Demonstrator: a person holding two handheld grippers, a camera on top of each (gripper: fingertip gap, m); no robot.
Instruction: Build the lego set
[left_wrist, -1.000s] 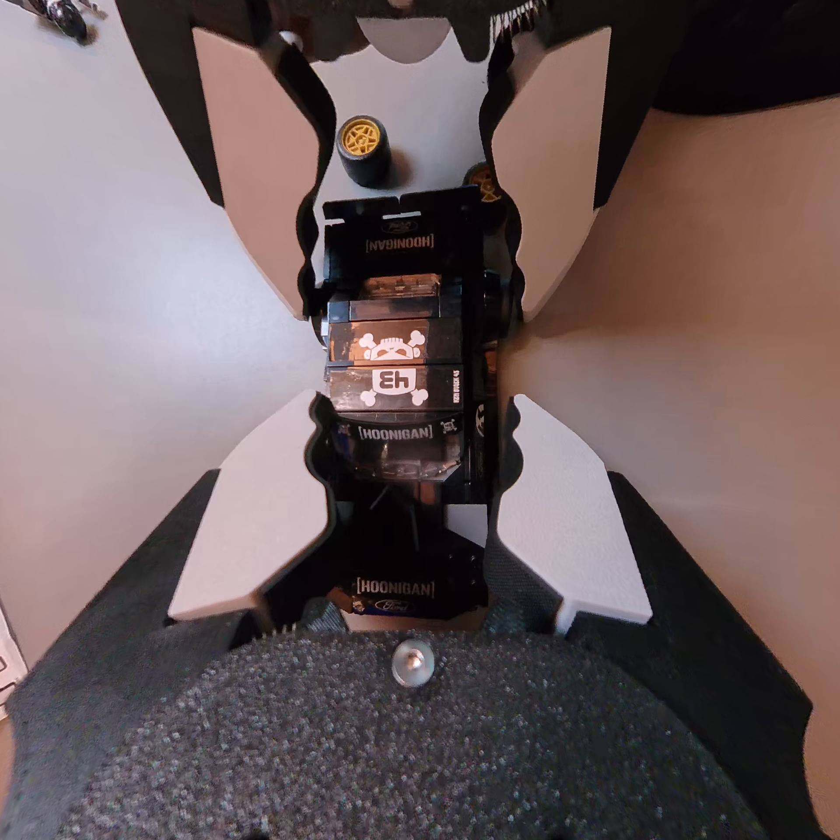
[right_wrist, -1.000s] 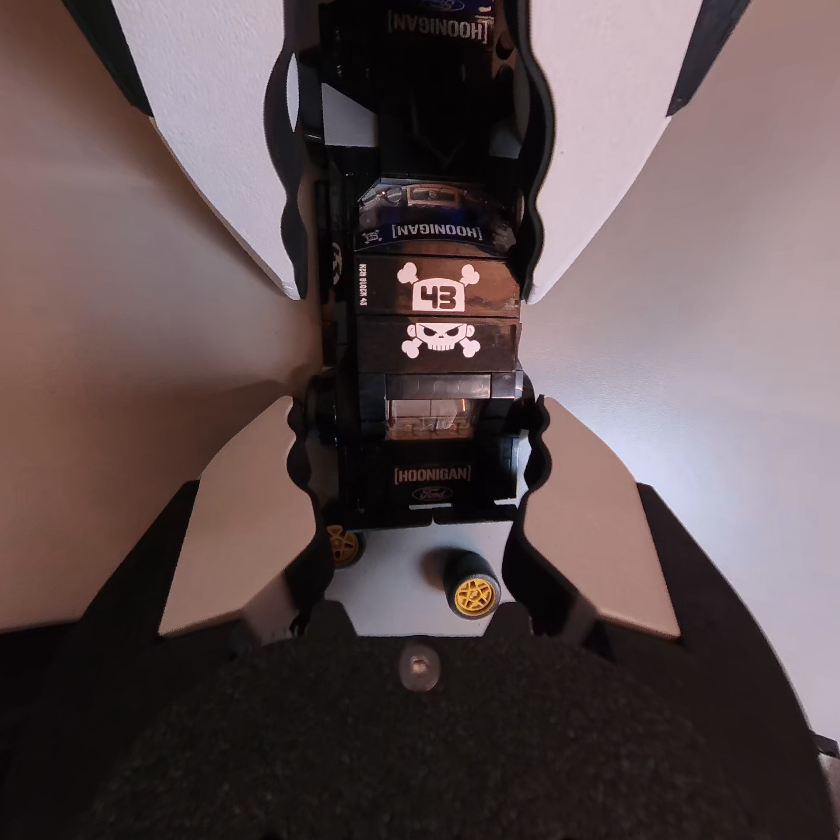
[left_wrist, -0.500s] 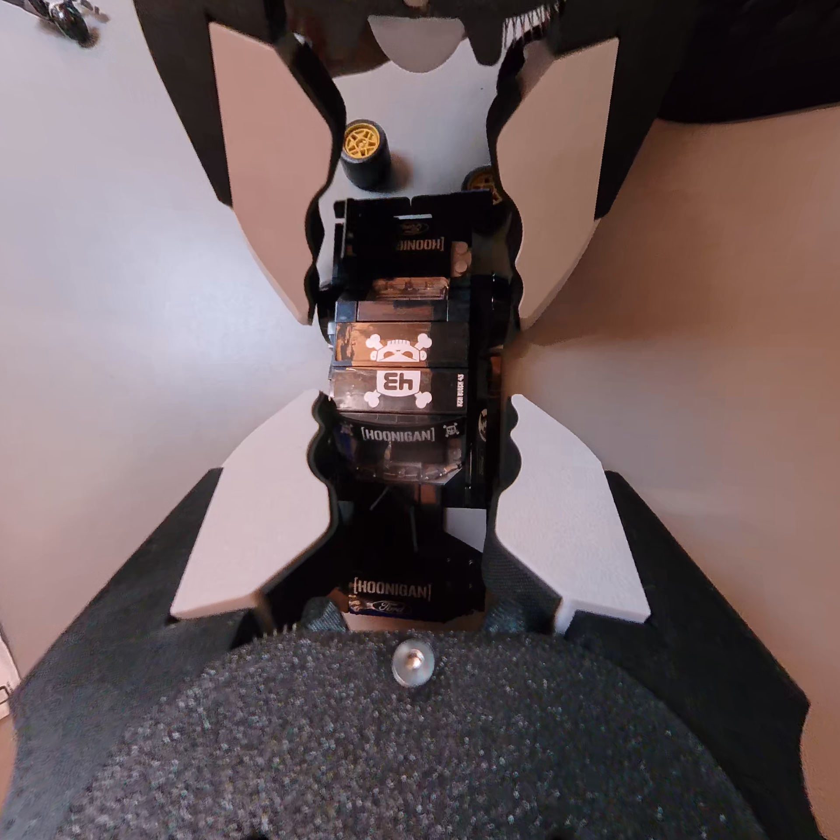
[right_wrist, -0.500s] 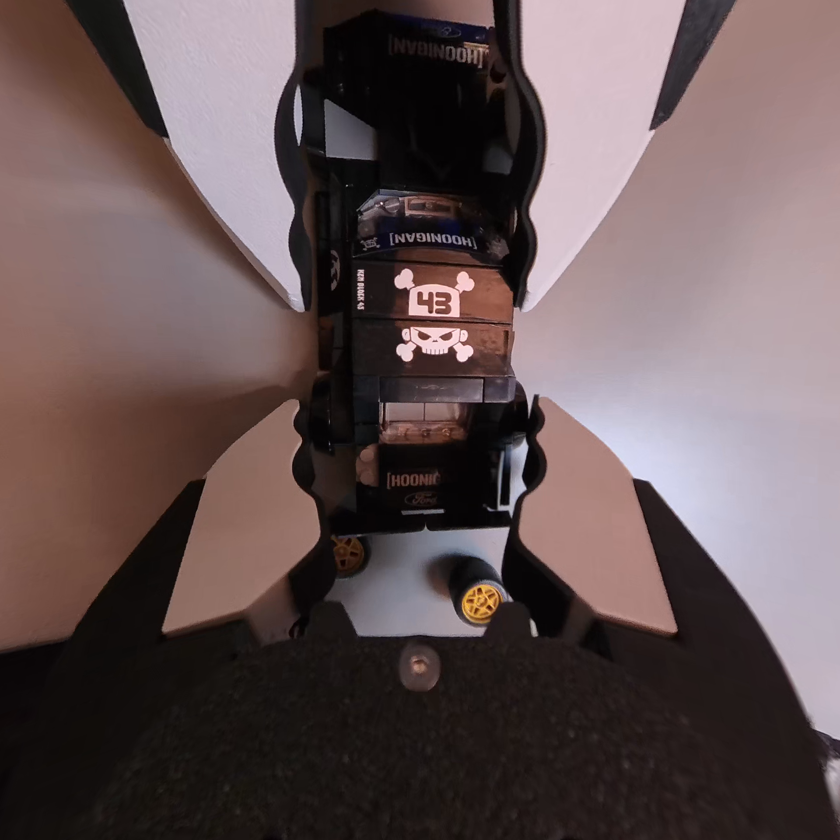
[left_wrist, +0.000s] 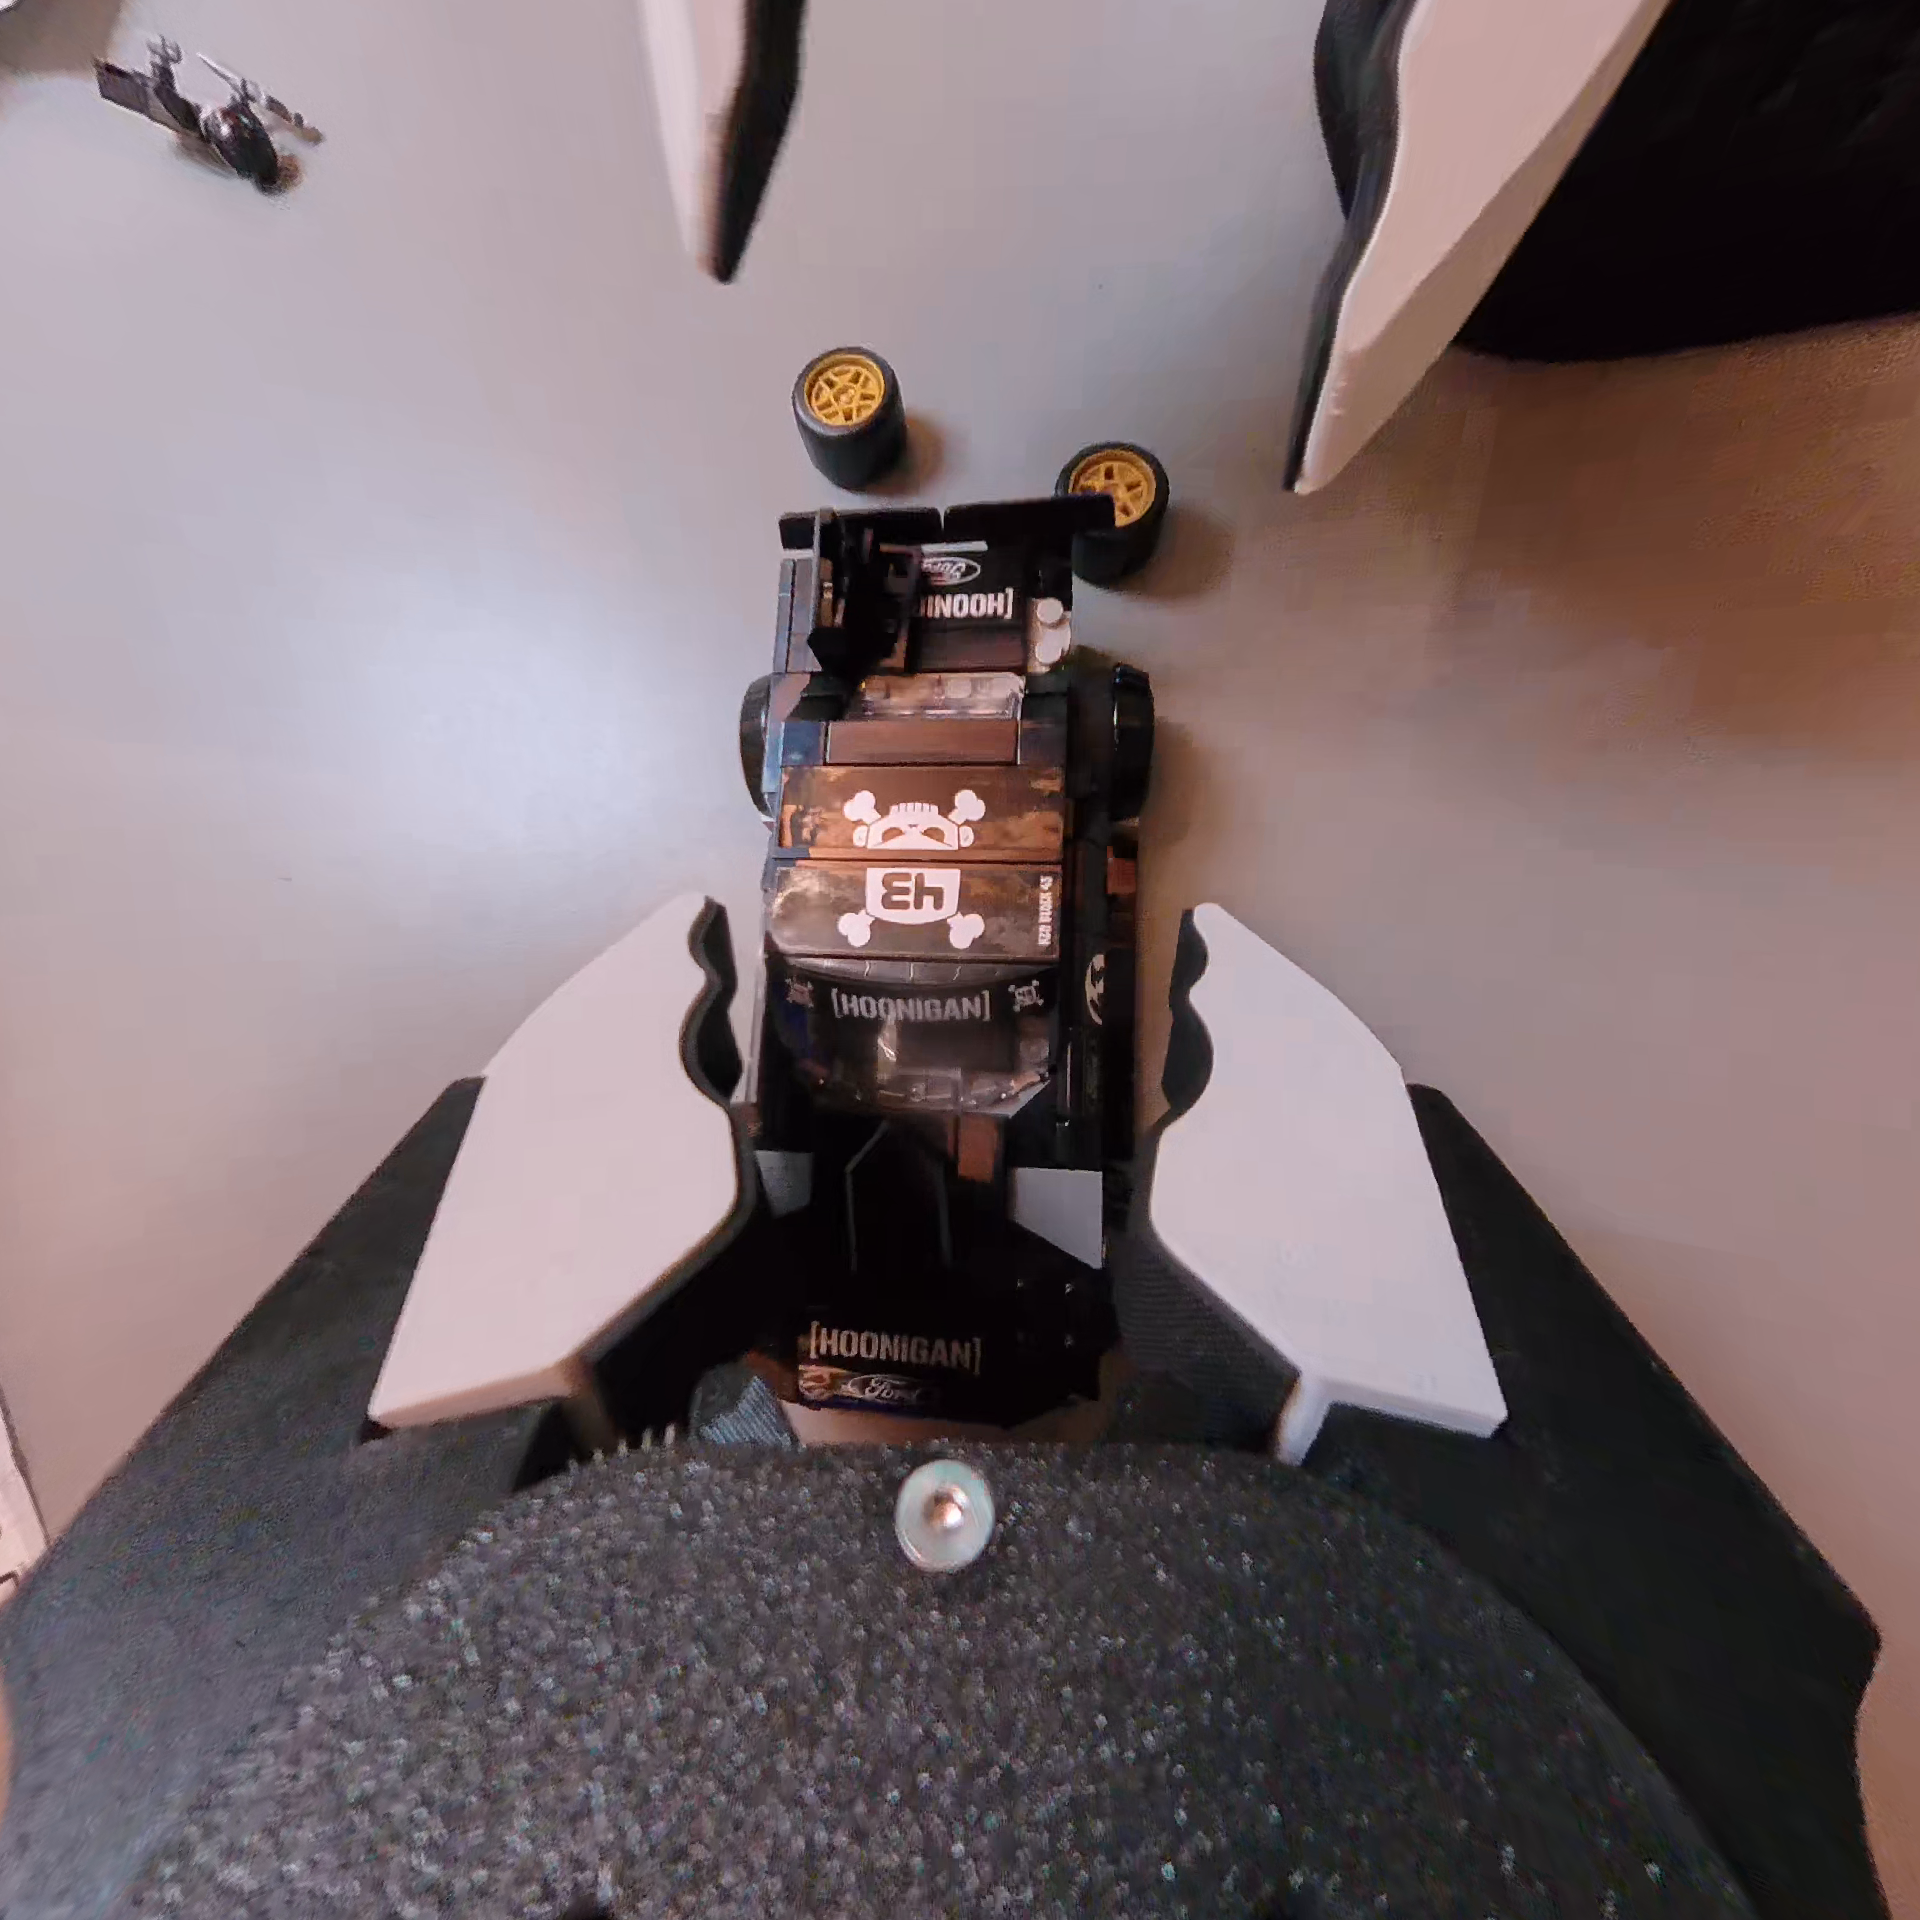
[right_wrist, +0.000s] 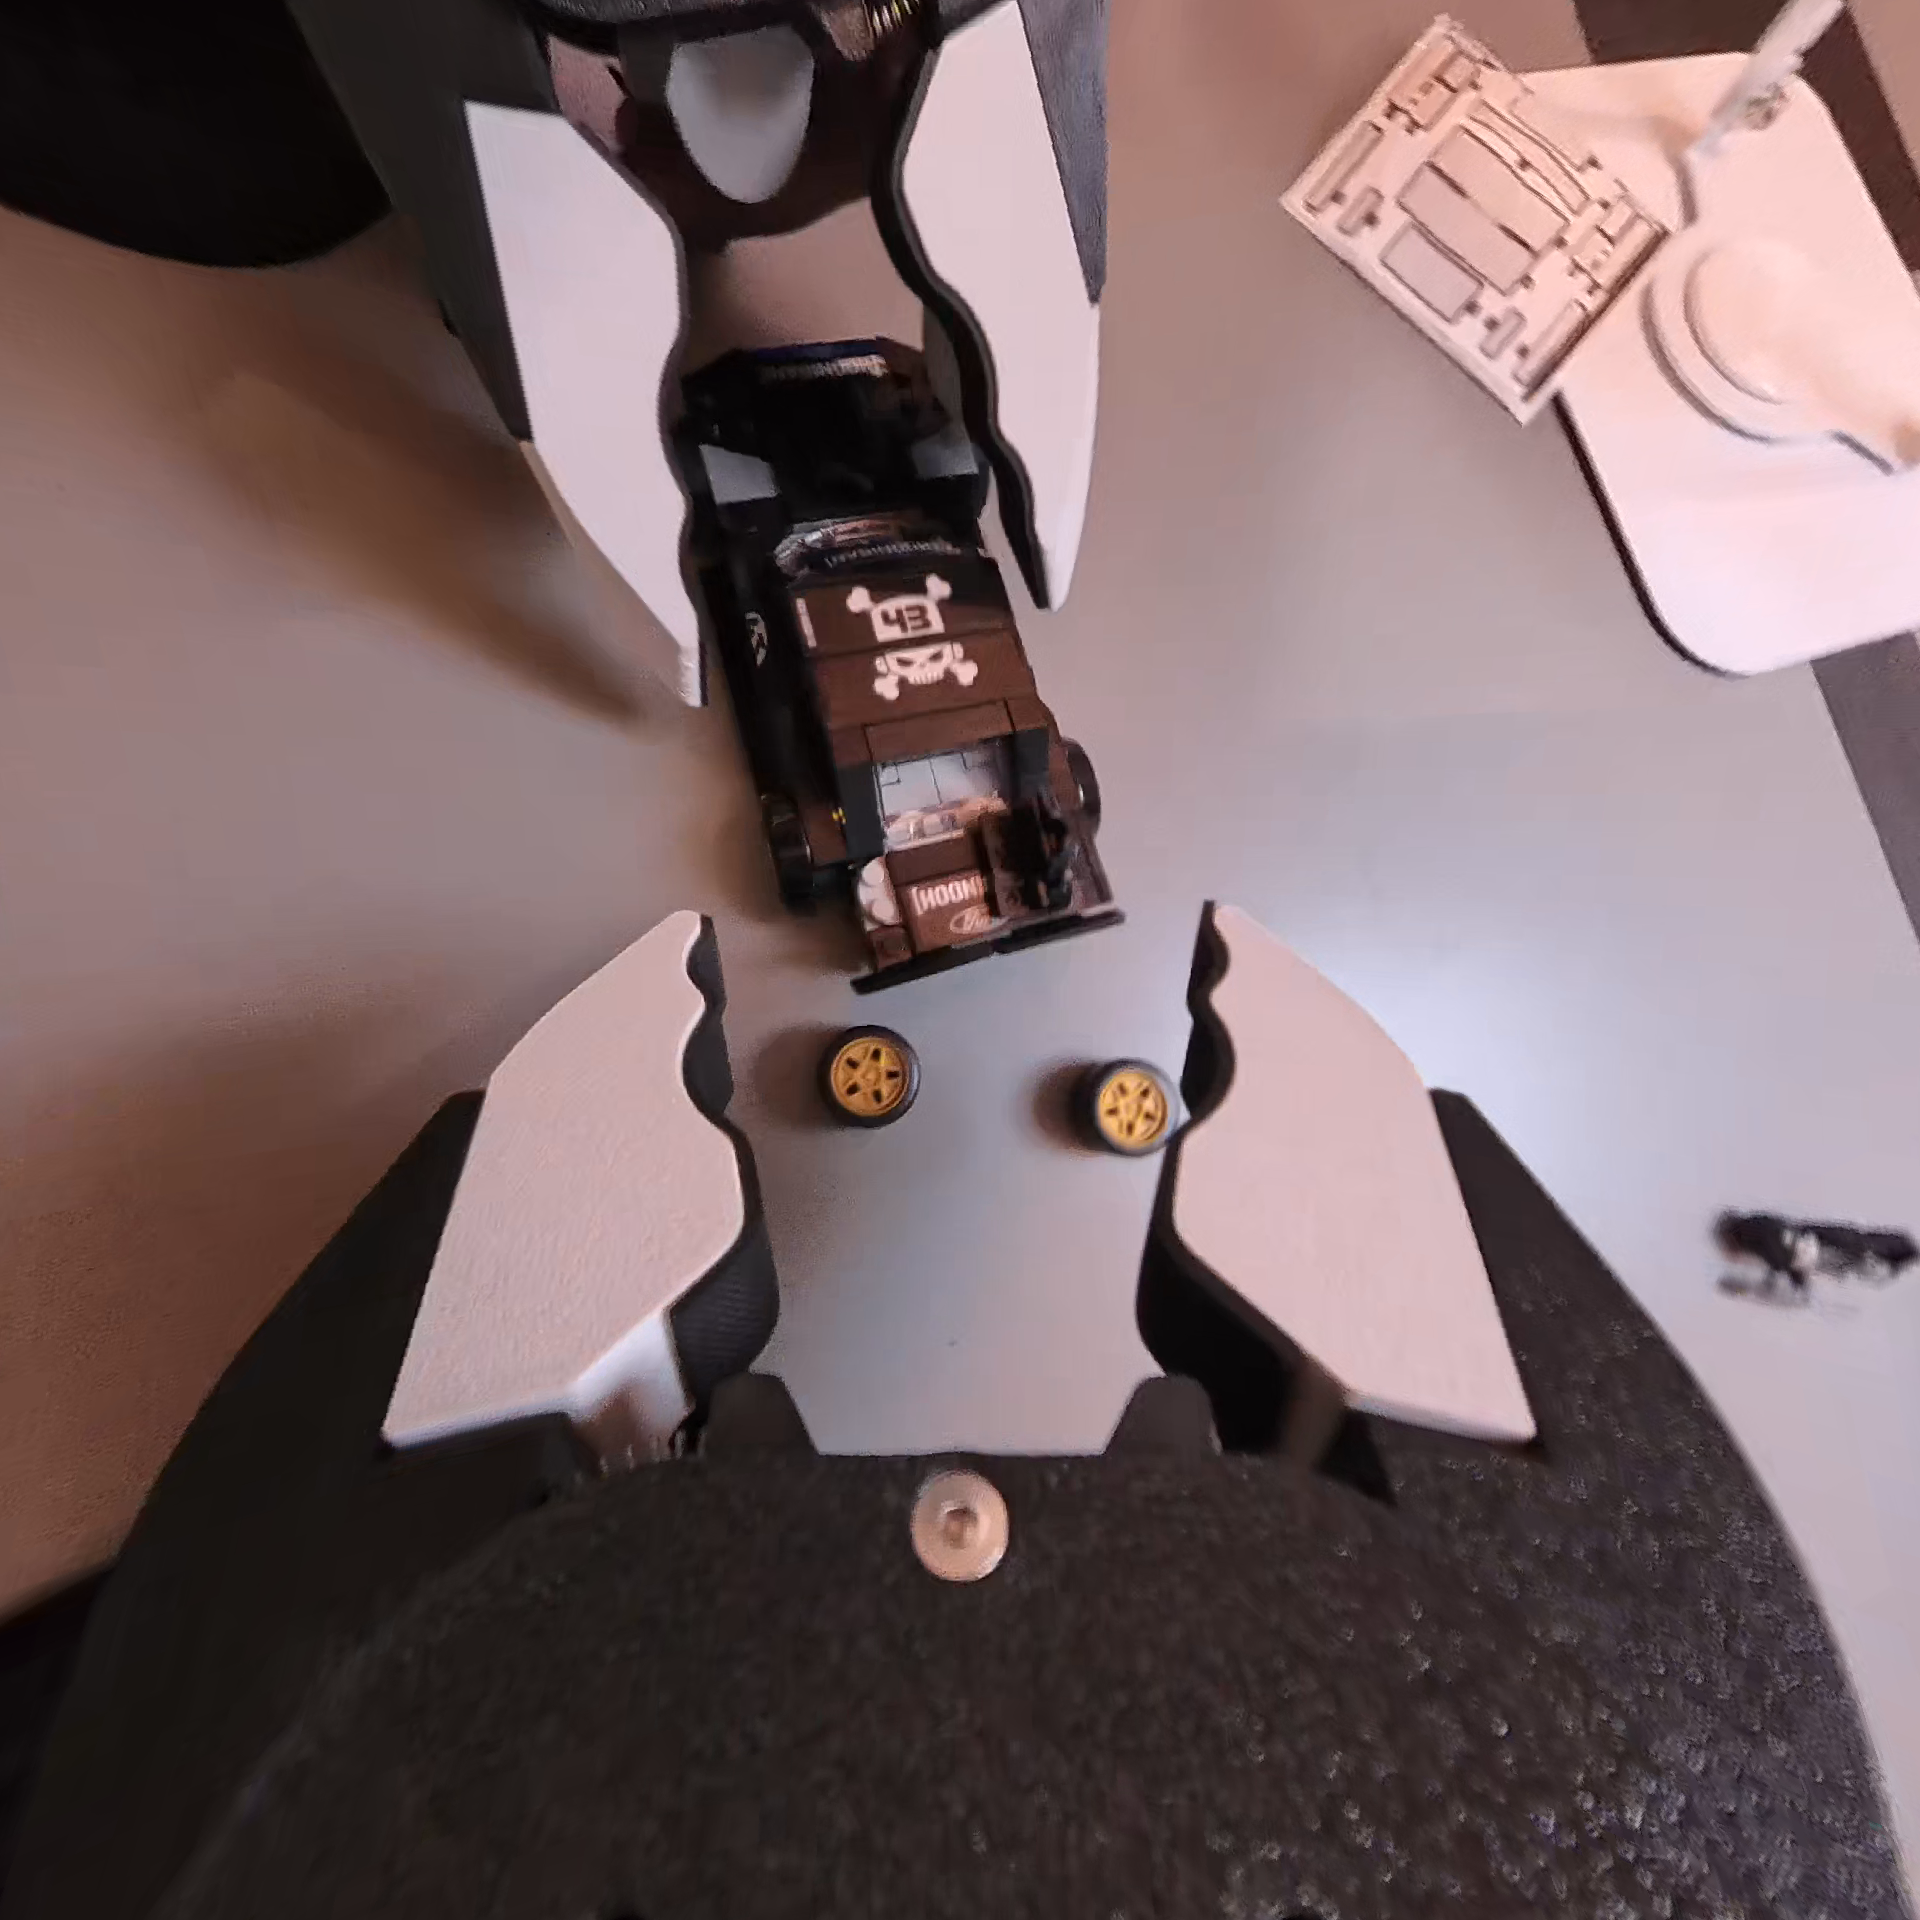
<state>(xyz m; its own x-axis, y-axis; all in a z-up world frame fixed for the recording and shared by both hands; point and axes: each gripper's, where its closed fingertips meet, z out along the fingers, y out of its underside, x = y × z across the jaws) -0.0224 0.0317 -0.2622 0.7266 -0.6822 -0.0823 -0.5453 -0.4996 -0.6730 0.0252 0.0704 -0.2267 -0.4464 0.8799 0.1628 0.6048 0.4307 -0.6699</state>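
A black lego car (left_wrist: 914, 831) with white skull stickers lies on the grey table. My left gripper (left_wrist: 951, 914) is shut on its front half, one finger on each side; it also shows in the right wrist view (right_wrist: 862, 623). A small black piece (left_wrist: 862, 592) stands tilted on the car's rear deck, also in the right wrist view (right_wrist: 1029, 842). My right gripper (right_wrist: 956, 920) is open and empty, just behind the car's rear. Two loose black wheels with gold rims (right_wrist: 871, 1075) (right_wrist: 1127, 1107) stand between its fingers. In the left wrist view the right gripper (left_wrist: 1008, 379) is at the top.
A small cluster of black parts (left_wrist: 208, 125) lies far left, also in the right wrist view (right_wrist: 1808, 1268). A pale sheet with cut-out shapes (right_wrist: 1475, 208) and a white flat stand (right_wrist: 1766, 364) lie at that view's top right.
My right gripper has let go of the car's rear, opened and drawn back. A small black piece now stands tilted on the rear deck. The left gripper keeps its hold.
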